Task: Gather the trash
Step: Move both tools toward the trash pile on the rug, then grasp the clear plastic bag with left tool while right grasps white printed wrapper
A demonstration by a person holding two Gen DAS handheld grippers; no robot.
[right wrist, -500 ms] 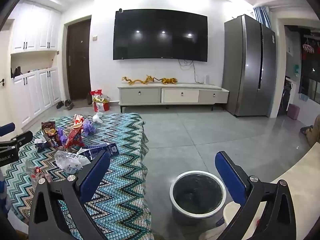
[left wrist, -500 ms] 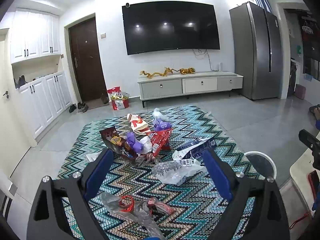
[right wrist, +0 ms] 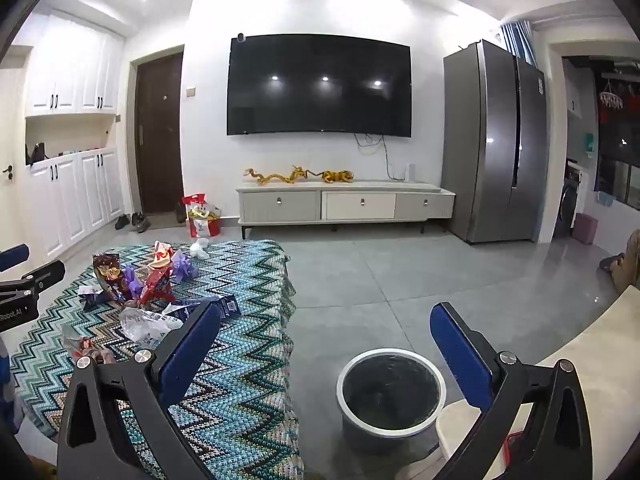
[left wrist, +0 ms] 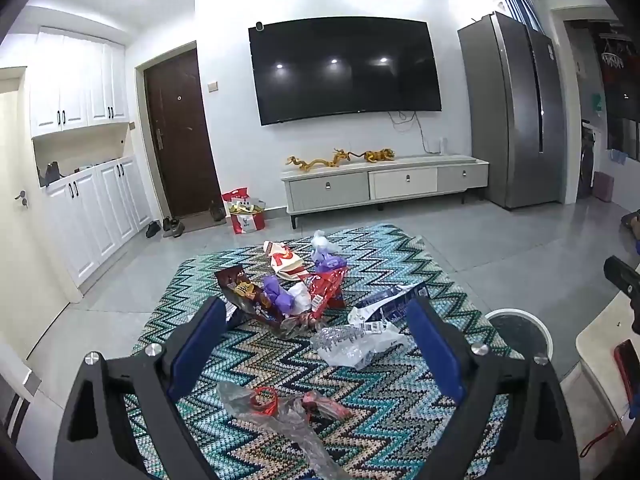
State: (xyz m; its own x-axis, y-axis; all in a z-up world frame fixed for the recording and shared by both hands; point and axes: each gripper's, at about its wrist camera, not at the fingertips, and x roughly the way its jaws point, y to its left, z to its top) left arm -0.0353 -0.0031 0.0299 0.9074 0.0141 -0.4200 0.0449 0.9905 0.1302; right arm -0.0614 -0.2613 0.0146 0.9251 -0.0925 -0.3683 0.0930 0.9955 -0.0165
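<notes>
Left wrist: left claw [left wrist: 316, 320] wide open (empty); right claw [right wrist: 326, 330] likewise.

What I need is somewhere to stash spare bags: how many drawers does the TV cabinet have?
3, side by side along the cabinet under the television: left drawer, middle drawer, right drawer. None appears hidden.

- Your left gripper [left wrist: 316, 334] hangs wide apart above the rug [left wrist: 400, 384]; a clear bag [left wrist: 280, 412] lies low between its fingers, a wrapper pile [left wrist: 288, 296] at centre frame.
- In the right view, bare floor [right wrist: 400, 276] fills mid-frame; the bin [right wrist: 391, 392] stands lower centre, its mouth unobstructed, beside the rug's edge.
</notes>
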